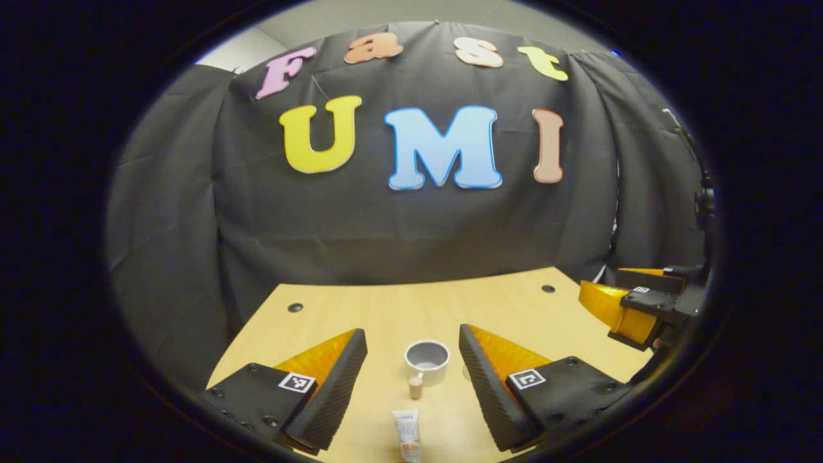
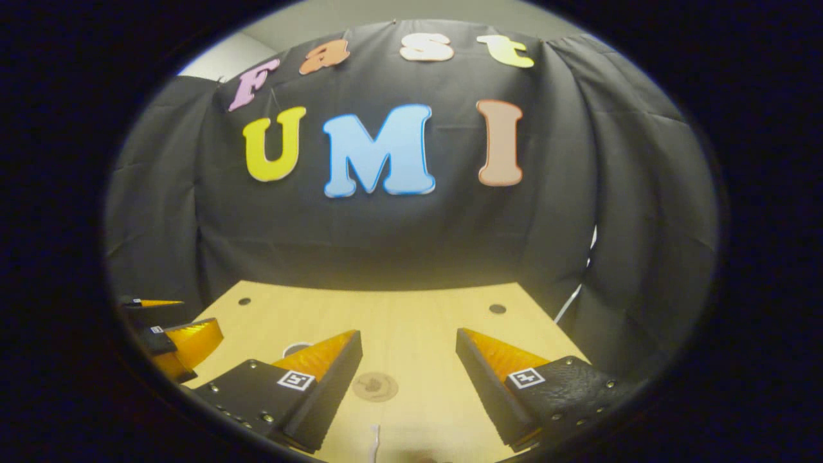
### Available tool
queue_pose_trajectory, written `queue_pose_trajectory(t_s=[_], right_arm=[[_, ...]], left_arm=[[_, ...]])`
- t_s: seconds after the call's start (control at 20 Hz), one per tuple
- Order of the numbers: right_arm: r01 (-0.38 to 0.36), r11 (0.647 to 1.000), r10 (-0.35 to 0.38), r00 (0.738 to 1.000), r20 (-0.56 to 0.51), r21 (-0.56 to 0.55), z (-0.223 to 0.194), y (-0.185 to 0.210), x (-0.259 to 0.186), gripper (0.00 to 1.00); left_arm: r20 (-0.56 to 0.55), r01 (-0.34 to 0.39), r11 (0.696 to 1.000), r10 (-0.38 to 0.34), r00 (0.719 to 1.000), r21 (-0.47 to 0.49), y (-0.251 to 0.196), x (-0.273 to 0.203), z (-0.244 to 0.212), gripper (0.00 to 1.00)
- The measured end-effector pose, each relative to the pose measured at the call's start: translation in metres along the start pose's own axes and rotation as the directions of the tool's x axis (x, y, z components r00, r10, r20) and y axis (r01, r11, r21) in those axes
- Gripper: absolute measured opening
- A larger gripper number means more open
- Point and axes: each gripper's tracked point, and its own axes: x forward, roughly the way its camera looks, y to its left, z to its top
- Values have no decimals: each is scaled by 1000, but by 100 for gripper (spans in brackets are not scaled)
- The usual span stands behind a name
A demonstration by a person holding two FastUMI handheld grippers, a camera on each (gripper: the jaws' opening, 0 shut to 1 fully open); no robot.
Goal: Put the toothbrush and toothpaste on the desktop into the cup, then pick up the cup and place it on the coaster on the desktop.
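Note:
In the left gripper view a small grey cup [image 1: 427, 361] stands upright on the wooden table [image 1: 398, 308], just beyond my left gripper [image 1: 412, 332], which is open and holds nothing. A white toothpaste tube [image 1: 406, 436] lies near the bottom edge between the fingers, pointing toward the cup, with a tan stub [image 1: 415, 388] just past it. In the right gripper view my right gripper [image 2: 407, 334] is open over the table. A round brown coaster [image 2: 375, 386] lies flat between its fingers. The white toothbrush [image 2: 375, 444] shows at the bottom edge. The cup's rim [image 2: 294, 348] peeks out behind one finger.
The right gripper [image 1: 633, 308] hovers at the table's right edge in the left gripper view. The left gripper [image 2: 177, 341] shows at the left in the right gripper view. Dark round holes [image 1: 295, 307] [image 2: 497, 308] mark the table's far corners. Black cloth closes in the back and sides.

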Motion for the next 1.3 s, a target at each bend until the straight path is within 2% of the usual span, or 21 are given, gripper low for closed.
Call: queue_pose_trajectory(t_s=[0.15, 0.3, 0.55, 0.85, 0.95, 1.1, 1.2, 1.3], right_arm=[[-47, 999, 49, 980, -193, 13, -61, 13, 7, 94], [-80, 996, 89, 932, -352, 40, -114, 25, 3, 94], [-96, 992, 129, 804, -580, 87, -183, 39, -10, 96], [-72, 989, 145, 652, -745, 129, -246, 49, -29, 95], [-66, 990, 137, 589, -797, 122, -260, 47, -39, 96], [-52, 993, 114, 559, -821, 103, -274, 46, -38, 98], [-54, 995, 97, 559, -823, 81, -274, 45, -34, 96], [-43, 997, 75, 534, -842, 62, -276, 44, -32, 96]], left_arm=[[-160, 14, 1000, -17, 987, -17, 1, 11, -63, 94], [-314, 23, 999, -35, 949, -42, -1, 12, -123, 94], [-545, 38, 998, -54, 837, -42, 1, 12, -208, 96], [-685, 10, 1000, -27, 728, -29, 17, 10, -259, 96], [-720, 3, 1000, -25, 694, -31, 21, 7, -269, 95], [-762, -2, 1000, -8, 648, -13, 24, 5, -279, 95], [-780, -3, 1000, 3, 625, 1, 26, 8, -287, 95], [-810, -13, 1000, 12, 586, 5, 26, 2, -293, 95]])
